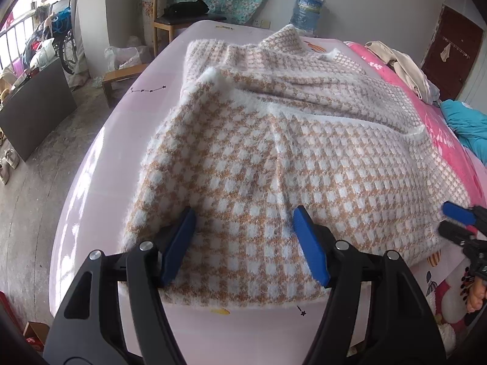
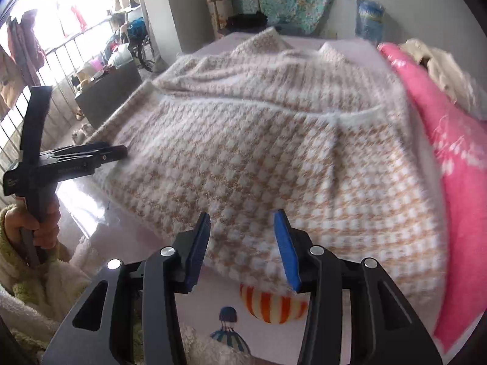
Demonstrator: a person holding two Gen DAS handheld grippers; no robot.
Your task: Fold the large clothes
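Observation:
A large fuzzy sweater with a tan and white check (image 1: 274,158) lies spread on the pale pink bed (image 1: 100,164), its hem nearest me and its sleeves folded across the middle. My left gripper (image 1: 243,216) is open, its blue pads straddling the hem's left part and resting on the knit. The right gripper also shows at the right edge of the left wrist view (image 1: 453,219). In the right wrist view the sweater (image 2: 258,158) fills the bed, and my right gripper (image 2: 242,220) is open just above the hem's near edge. The left gripper (image 2: 118,153) shows there at the sweater's left edge.
A pink quilt (image 2: 450,152) and a teal cloth (image 1: 468,130) lie along the bed's right side, with beige clothes (image 1: 404,67) beyond. A wooden chair (image 1: 173,15) and a water bottle (image 1: 307,9) stand past the bed's far end. A dark cabinet (image 1: 33,106) and floor lie to the left.

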